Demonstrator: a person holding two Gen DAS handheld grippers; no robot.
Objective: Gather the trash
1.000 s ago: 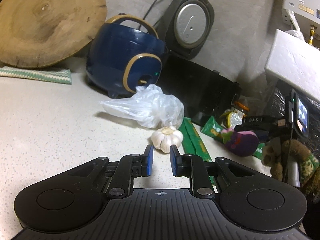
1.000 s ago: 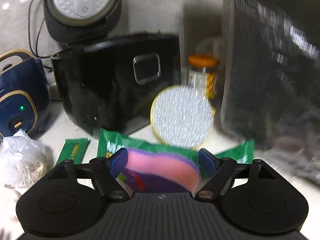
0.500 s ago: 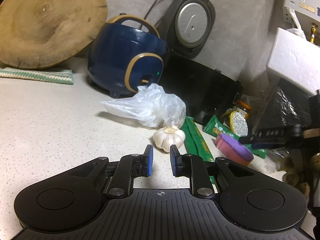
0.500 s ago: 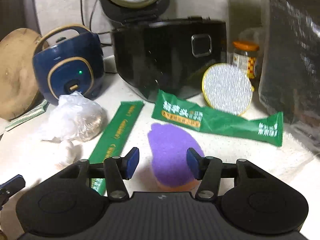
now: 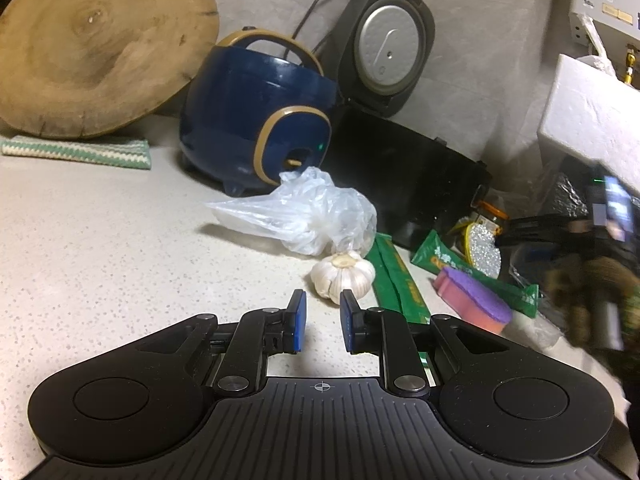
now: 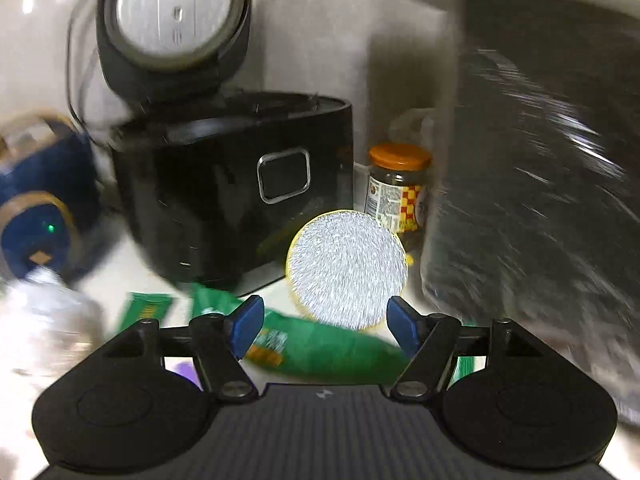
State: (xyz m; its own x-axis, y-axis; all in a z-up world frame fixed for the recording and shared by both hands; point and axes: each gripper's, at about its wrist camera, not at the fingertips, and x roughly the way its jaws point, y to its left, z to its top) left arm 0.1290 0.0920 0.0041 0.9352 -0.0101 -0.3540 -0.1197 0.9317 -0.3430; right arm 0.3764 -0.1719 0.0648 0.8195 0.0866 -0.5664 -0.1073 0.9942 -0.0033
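A purple-and-pink sponge [image 5: 474, 300] lies on the counter beside a long green wrapper [image 5: 472, 270]. A second green wrapper [image 5: 396, 276] lies next to a garlic bulb [image 5: 344, 274], with a crumpled clear plastic bag [image 5: 312, 216] behind it. My left gripper [image 5: 323, 320] hovers just short of the garlic, its pads a little apart and empty. My right gripper [image 6: 324, 320] is above the green wrapper [image 6: 320, 356] and faces a round silver scourer [image 6: 347, 268]. Its jaws are opening and nothing is between them. The picture is blurred.
A black rice cooker [image 6: 232, 188] with its lid up stands behind the wrappers, and a blue cooker [image 5: 256, 132] is to its left. An orange-lidded jar [image 6: 398, 188] sits beside a black bag [image 6: 528, 200] on the right. A wooden board [image 5: 100, 44] and a striped cloth [image 5: 76, 152] are at far left.
The right gripper let go of the purple sponge, which now lies on the counter. It pulled back, then came forward over the green wrapper. The left gripper has not moved.
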